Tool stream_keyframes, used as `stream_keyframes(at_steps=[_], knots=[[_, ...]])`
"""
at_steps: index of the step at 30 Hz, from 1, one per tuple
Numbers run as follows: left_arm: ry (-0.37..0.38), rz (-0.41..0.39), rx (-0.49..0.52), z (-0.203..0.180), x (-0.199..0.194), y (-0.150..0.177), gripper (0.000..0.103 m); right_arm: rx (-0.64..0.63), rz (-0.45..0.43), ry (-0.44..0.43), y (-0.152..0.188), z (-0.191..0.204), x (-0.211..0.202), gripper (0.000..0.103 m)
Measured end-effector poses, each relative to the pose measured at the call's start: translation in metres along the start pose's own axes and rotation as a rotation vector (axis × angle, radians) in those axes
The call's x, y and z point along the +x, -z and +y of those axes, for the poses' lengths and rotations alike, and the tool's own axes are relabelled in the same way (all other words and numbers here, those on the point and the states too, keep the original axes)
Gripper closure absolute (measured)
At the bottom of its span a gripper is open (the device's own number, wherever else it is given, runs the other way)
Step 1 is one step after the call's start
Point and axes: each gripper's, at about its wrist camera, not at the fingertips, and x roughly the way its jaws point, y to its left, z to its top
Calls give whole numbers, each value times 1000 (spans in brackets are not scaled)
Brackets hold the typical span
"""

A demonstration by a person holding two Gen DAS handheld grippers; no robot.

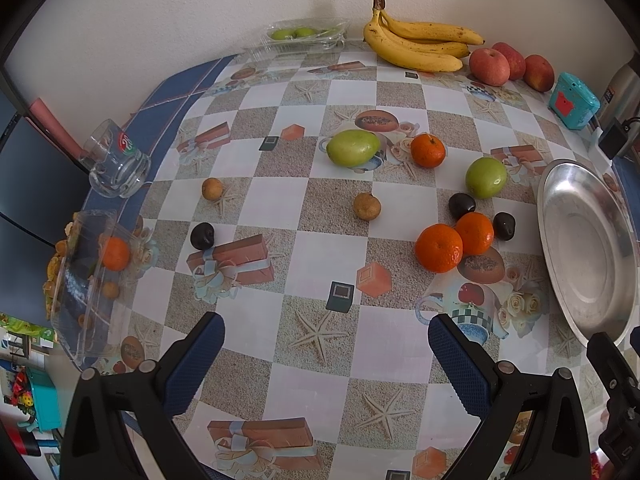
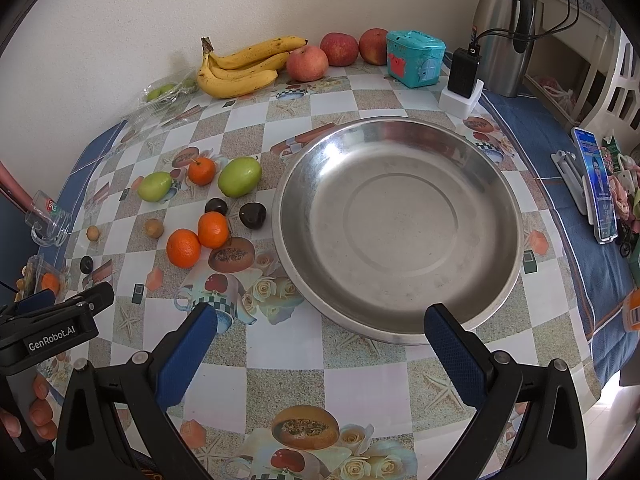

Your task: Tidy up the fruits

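Observation:
Loose fruit lies on the patterned table: two green fruits (image 1: 353, 147) (image 1: 485, 177), three oranges, two of them touching (image 1: 439, 248) (image 1: 475, 233) and one apart (image 1: 427, 150), dark plums (image 1: 461, 205), and small brown fruits (image 1: 367, 206). A steel plate (image 2: 304, 184) stands empty to their right. My left gripper (image 1: 326, 356) is open above the near table. My right gripper (image 2: 320, 340) is open at the plate's near rim. Bananas (image 2: 240, 68) and apples (image 2: 307, 63) lie by the wall.
A glass mug (image 1: 116, 164) and a clear plastic box (image 1: 86, 280) holding an orange sit at the left edge. A teal box (image 2: 415, 58), a charger, a steel flask (image 2: 506, 28) and a phone on a stand (image 2: 598, 184) are at right. A clear tray (image 1: 304, 36) holds green fruits.

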Motion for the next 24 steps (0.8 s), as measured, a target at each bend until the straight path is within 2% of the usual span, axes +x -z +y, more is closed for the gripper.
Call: stream_keyframes(at_steps=[9,14,24], knots=[[106,12,-55,25,2,-18,0,-37,-53,-56,-16,19,-5,0],[136,3,-61,50,8,-34,0,-28,-38,-108,-24,30,1,0],[161,17,-96,117,37,-58,0,-3,48,-80,-38,55,34,0]])
